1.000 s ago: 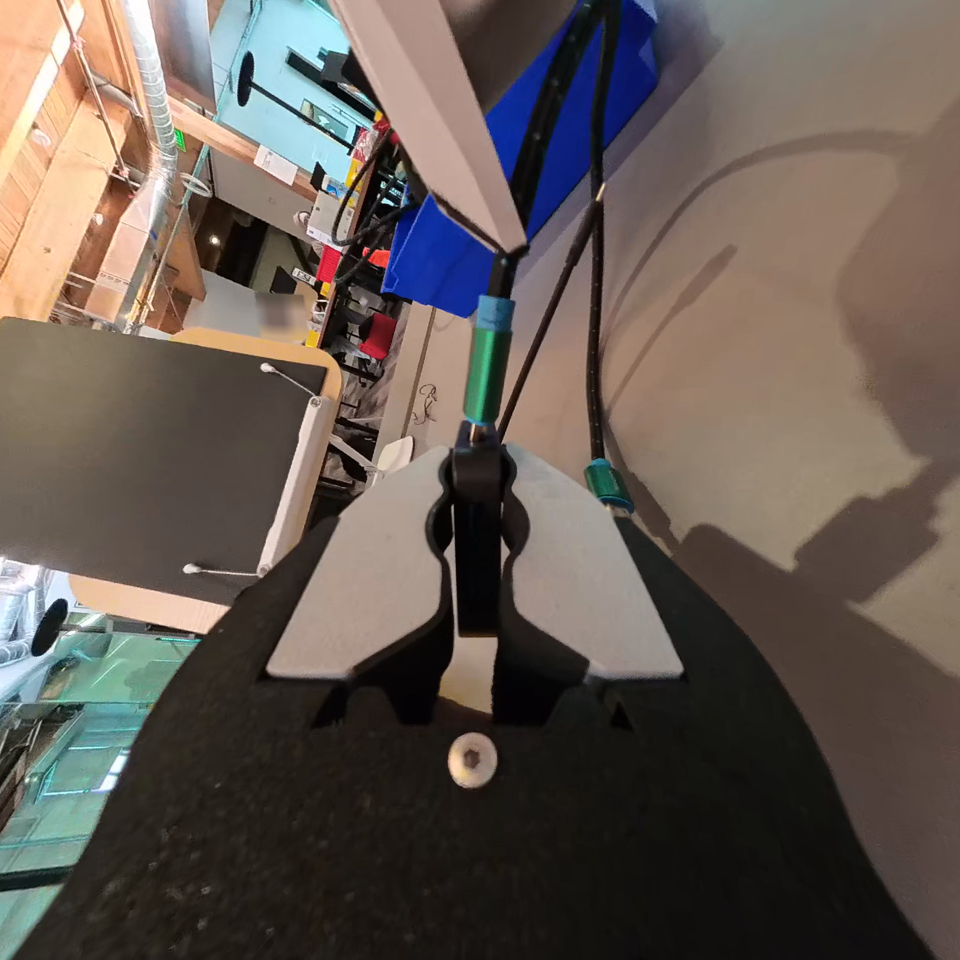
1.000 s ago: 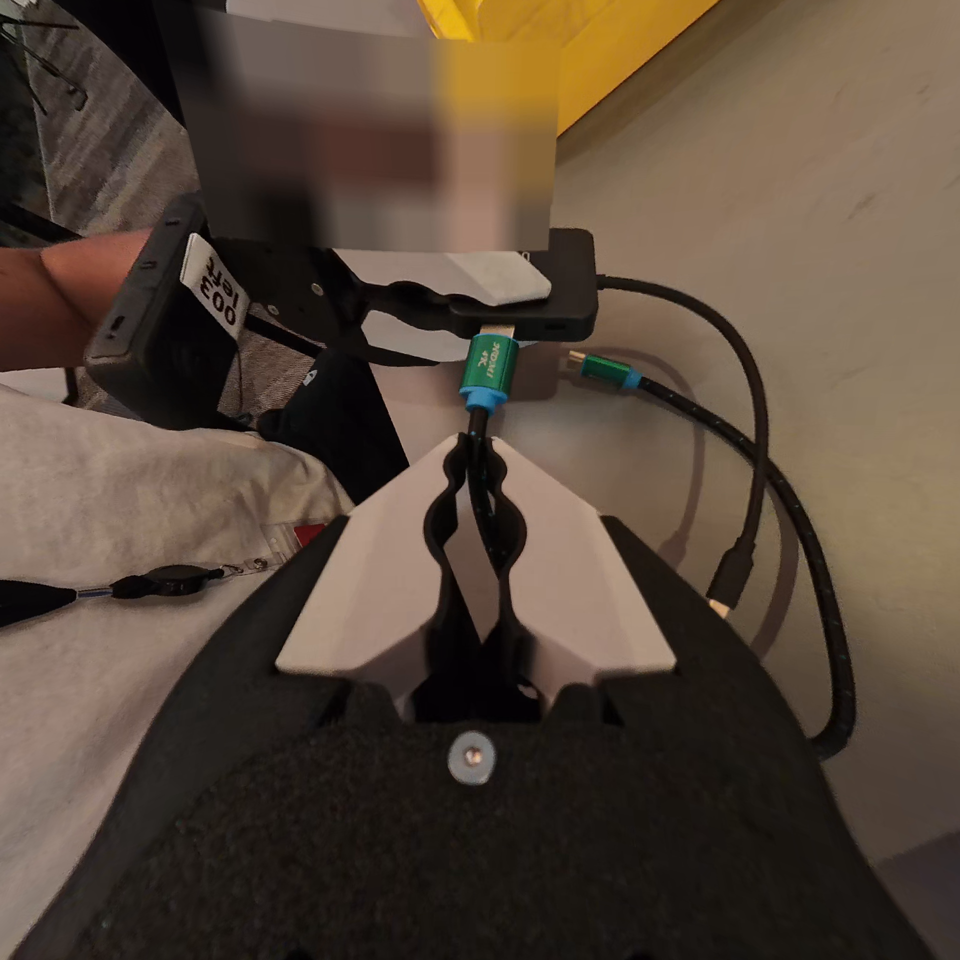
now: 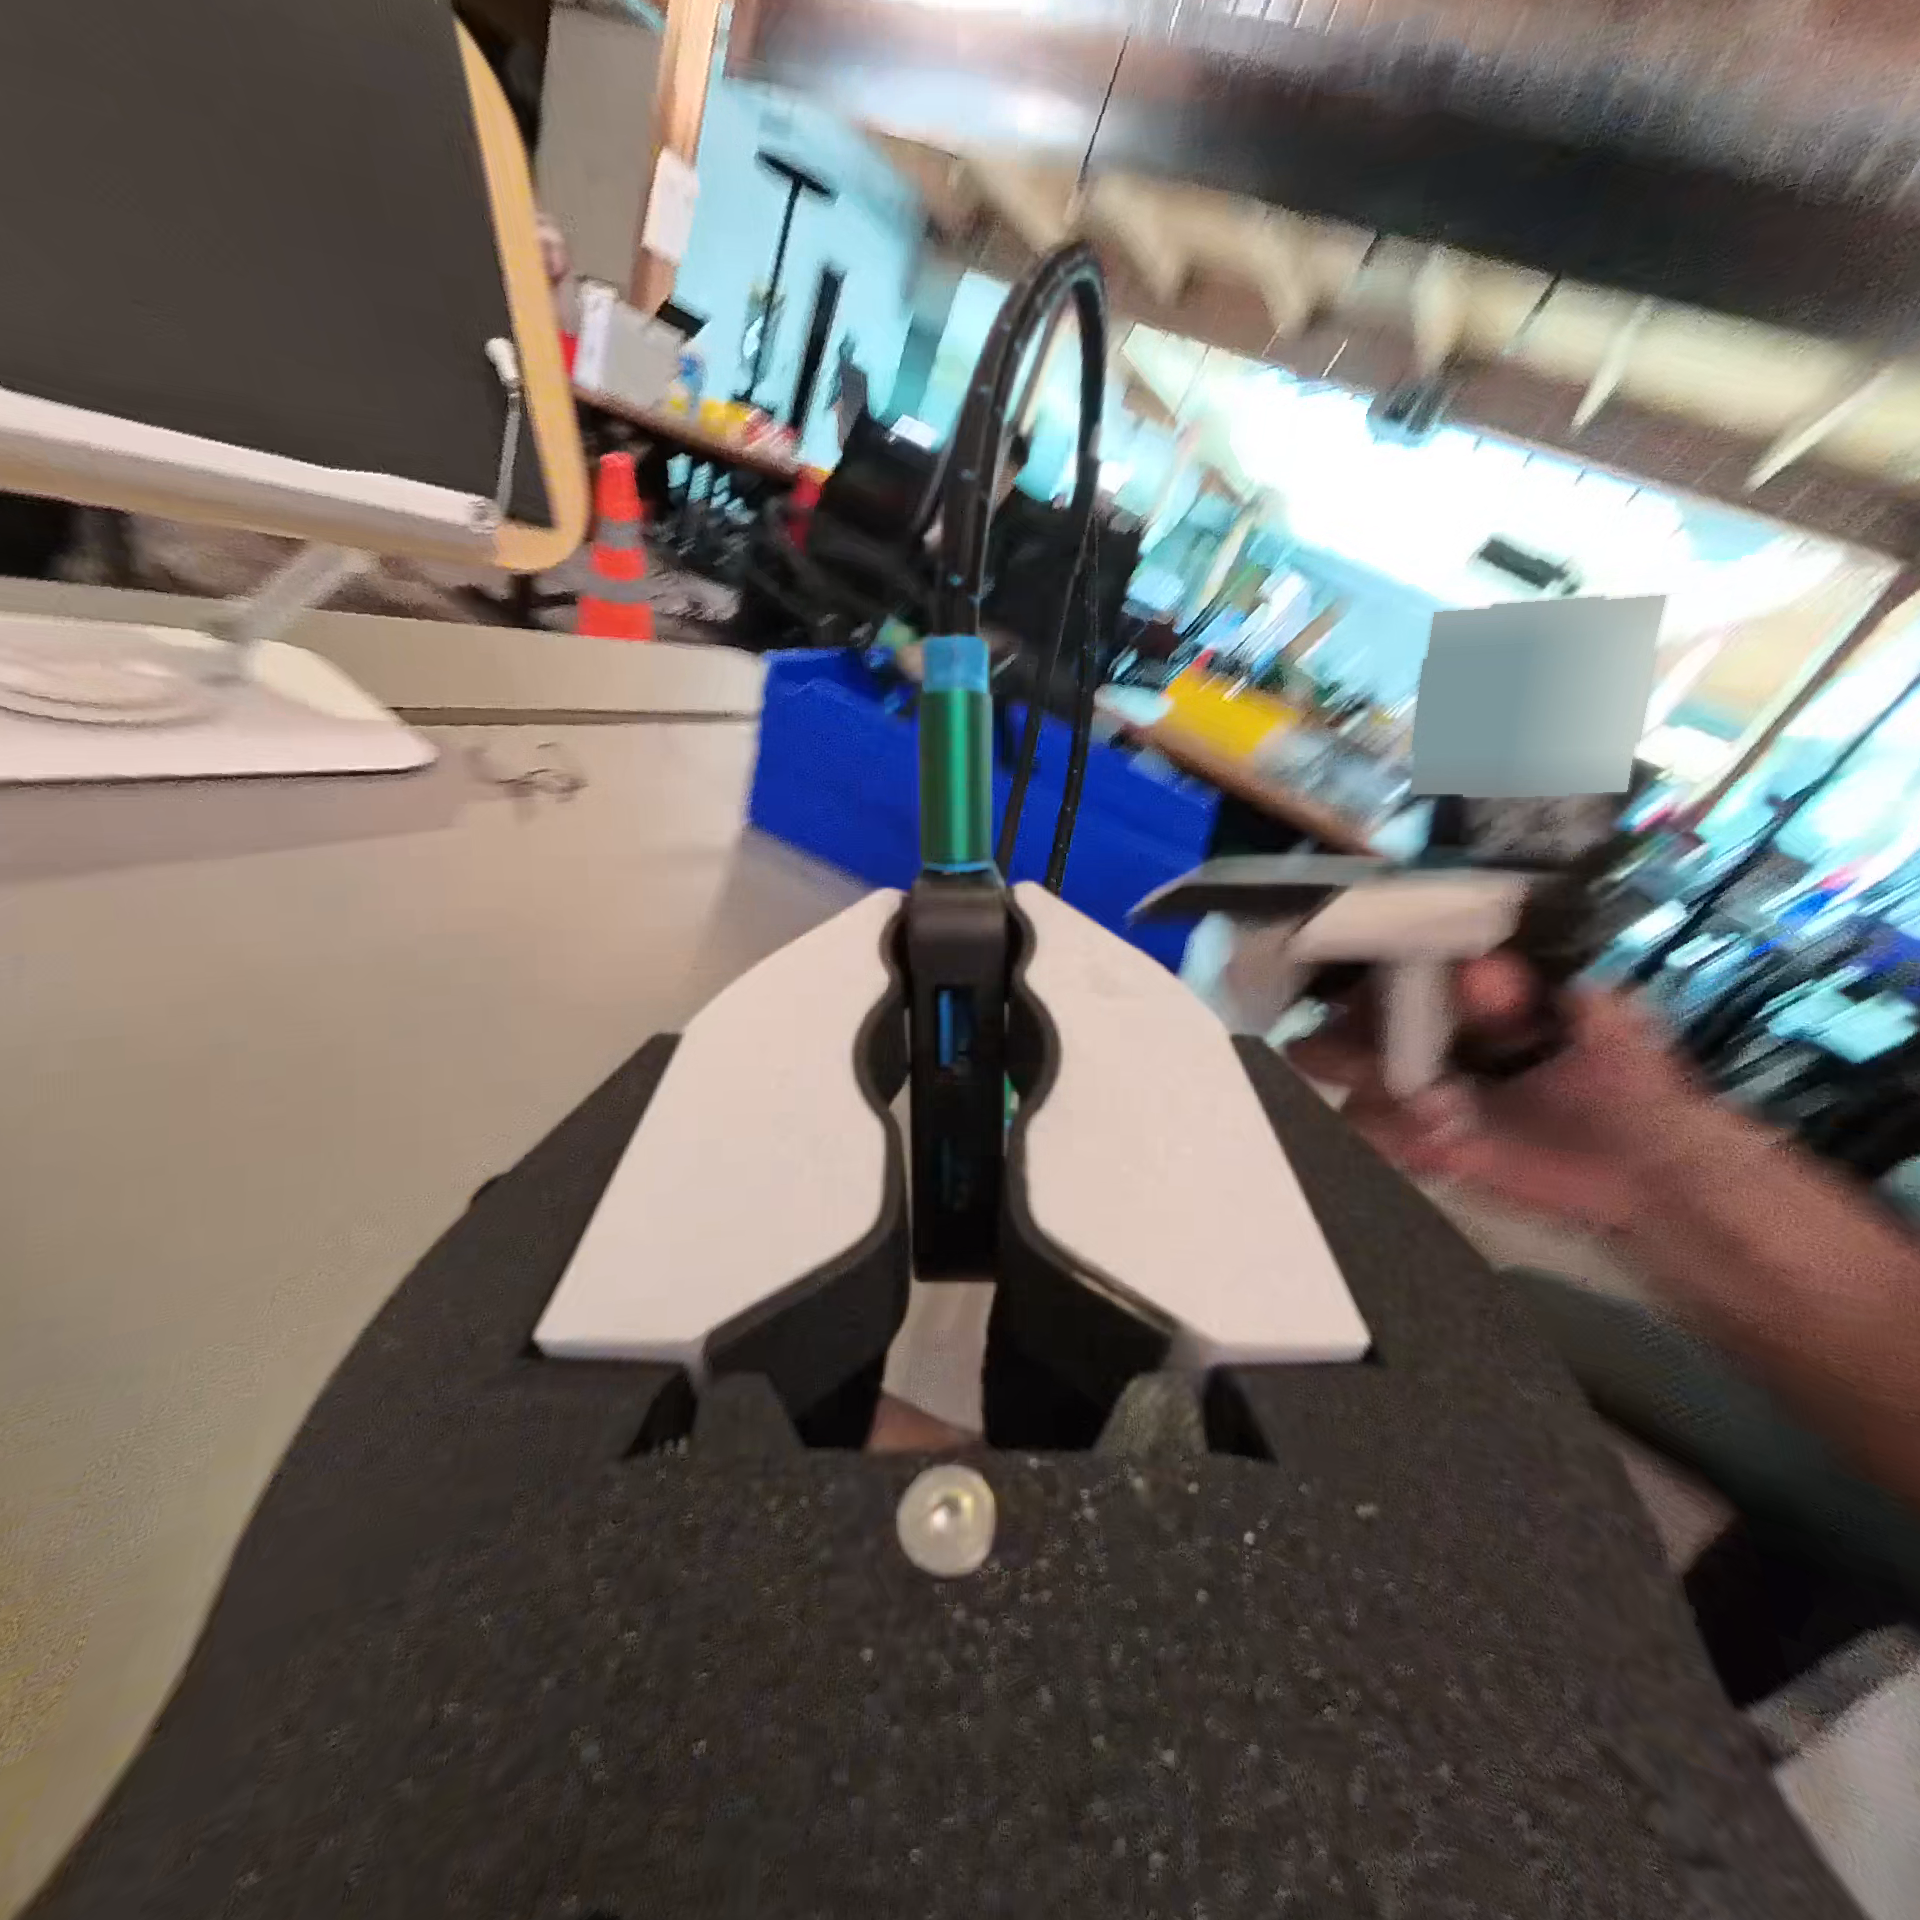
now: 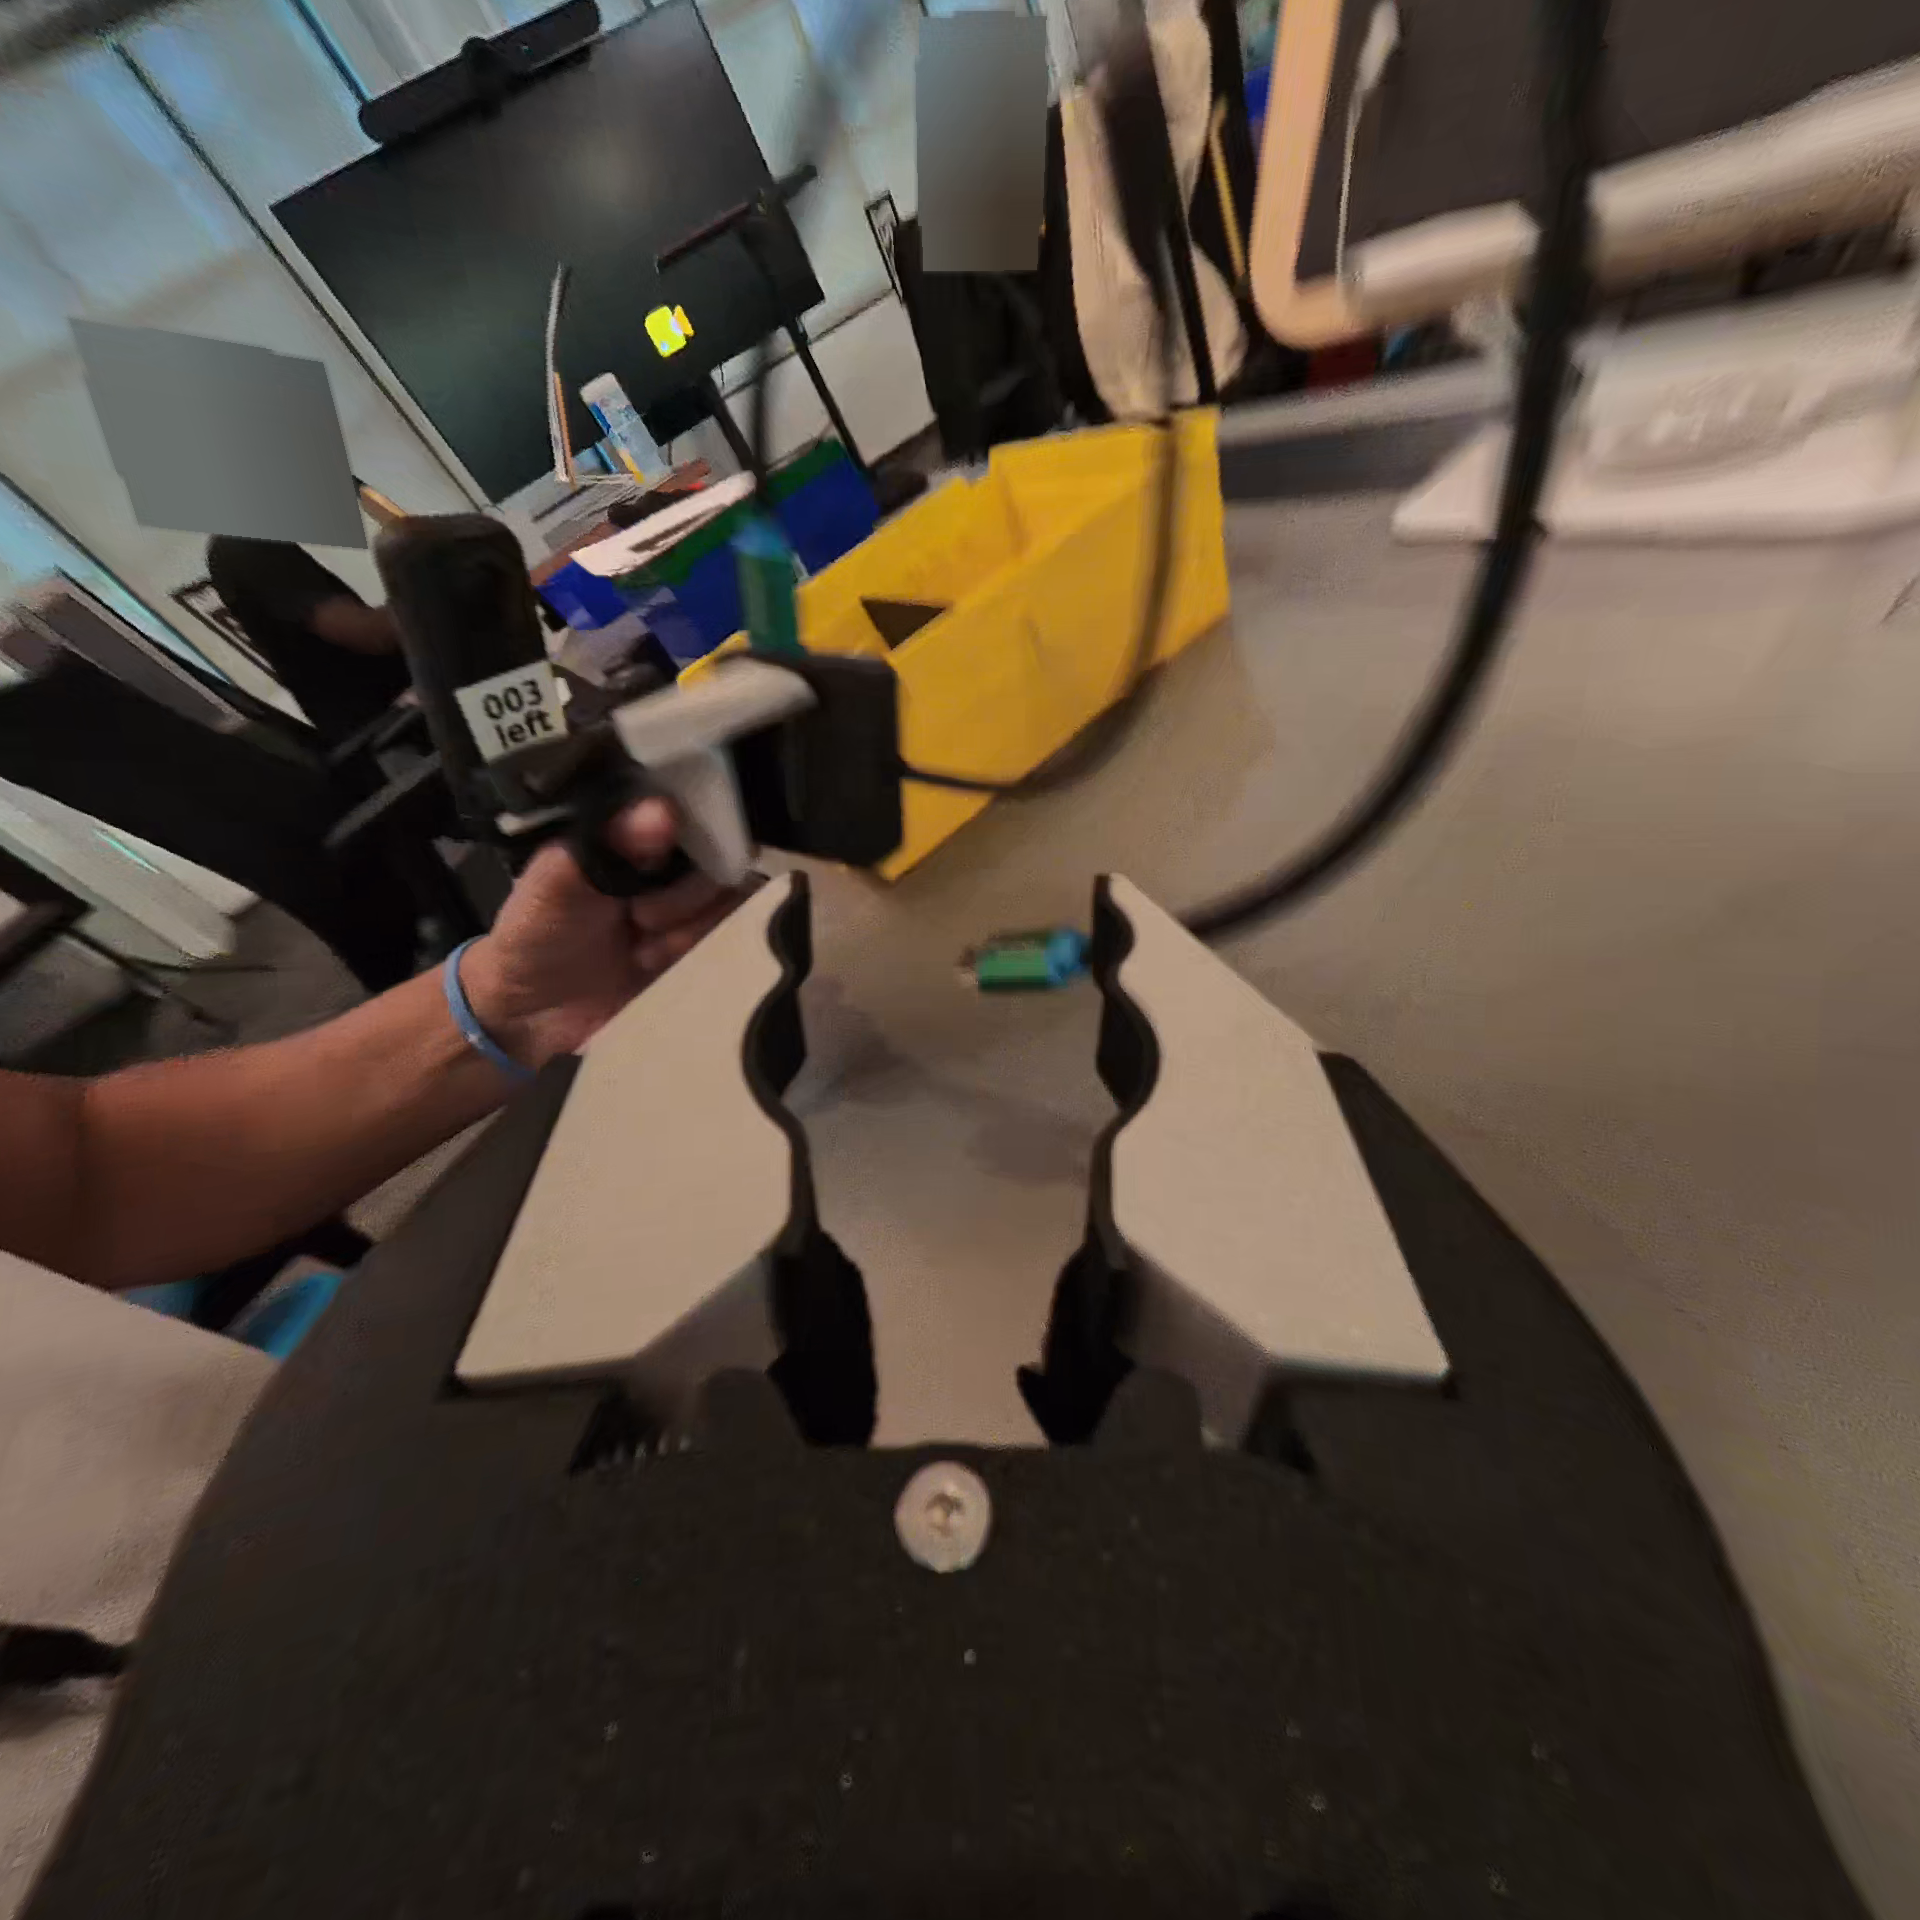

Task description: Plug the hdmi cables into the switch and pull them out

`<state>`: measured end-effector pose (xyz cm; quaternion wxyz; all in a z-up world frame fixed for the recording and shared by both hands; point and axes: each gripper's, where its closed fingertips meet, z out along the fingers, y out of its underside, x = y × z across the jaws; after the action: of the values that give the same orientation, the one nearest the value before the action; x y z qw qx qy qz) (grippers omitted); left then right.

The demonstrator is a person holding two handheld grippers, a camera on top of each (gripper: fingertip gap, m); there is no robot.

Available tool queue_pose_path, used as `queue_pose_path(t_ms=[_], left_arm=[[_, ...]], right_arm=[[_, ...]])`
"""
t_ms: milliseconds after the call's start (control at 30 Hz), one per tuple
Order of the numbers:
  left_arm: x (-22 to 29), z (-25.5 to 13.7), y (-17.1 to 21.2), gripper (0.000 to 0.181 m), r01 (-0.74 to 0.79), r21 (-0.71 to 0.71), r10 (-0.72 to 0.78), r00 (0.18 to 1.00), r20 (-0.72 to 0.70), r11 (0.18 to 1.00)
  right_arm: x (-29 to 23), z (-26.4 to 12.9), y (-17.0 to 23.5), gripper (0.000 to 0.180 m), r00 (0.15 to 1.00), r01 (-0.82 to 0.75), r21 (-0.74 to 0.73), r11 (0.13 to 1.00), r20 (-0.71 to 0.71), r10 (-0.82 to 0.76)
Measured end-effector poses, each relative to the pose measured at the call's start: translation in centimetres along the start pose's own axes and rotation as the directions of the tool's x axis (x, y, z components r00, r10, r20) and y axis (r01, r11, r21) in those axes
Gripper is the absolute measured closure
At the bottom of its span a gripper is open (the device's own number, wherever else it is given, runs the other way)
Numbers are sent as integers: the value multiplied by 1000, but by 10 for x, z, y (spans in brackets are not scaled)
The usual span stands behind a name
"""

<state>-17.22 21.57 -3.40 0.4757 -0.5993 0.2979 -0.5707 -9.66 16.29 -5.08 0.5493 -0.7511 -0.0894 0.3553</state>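
Left gripper [image 3: 956, 904] is clamped on the black switch [image 3: 954, 1081] at frame centre, one green HDMI plug [image 3: 954, 774] seated in its top. My right gripper [image 4: 945, 894] gapes empty; the second green plug [image 4: 1023, 961] lies on the table [image 4: 1558, 1039] just beyond.

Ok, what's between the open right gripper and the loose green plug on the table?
Nothing: in the right wrist view only bare table separates the right gripper from the green plug.
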Motion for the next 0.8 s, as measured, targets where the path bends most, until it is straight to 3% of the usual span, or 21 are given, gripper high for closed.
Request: queue_pose_path(t_ms=[67,167,300,400,533,633,700,800], left_arm=[[10,2,-6,167,130,53,-126,989,-78,990],[18,2,-10,167,278,113,-260,954,-150,954],[25,6,-6,167,403,141,-370,904,-213,904],[32,11,1,167,419,135,-385,896,-222,898],[35,13,3,167,462,128,-423,873,-243,878],[36,13,11,158,355,71,-335,921,-197,932],[36,8,18,141,250,19,-243,956,-164,968],[32,-6,38,141,105,-80,-114,986,-122,991]], right_arm=[[7,9,10,123,982,-168,42,985,93,163],[-7,19,1,124,885,-388,72,919,308,350],[-34,43,5,128,831,-418,-12,909,400,387],[-47,49,-3,155,810,-418,-9,908,449,377],[-49,49,2,167,827,-381,-61,922,423,370],[-39,38,-5,167,892,-293,-51,955,346,292],[-22,18,-30,167,932,-237,-8,972,282,229],[27,-33,-91,166,990,-105,42,994,103,100]])
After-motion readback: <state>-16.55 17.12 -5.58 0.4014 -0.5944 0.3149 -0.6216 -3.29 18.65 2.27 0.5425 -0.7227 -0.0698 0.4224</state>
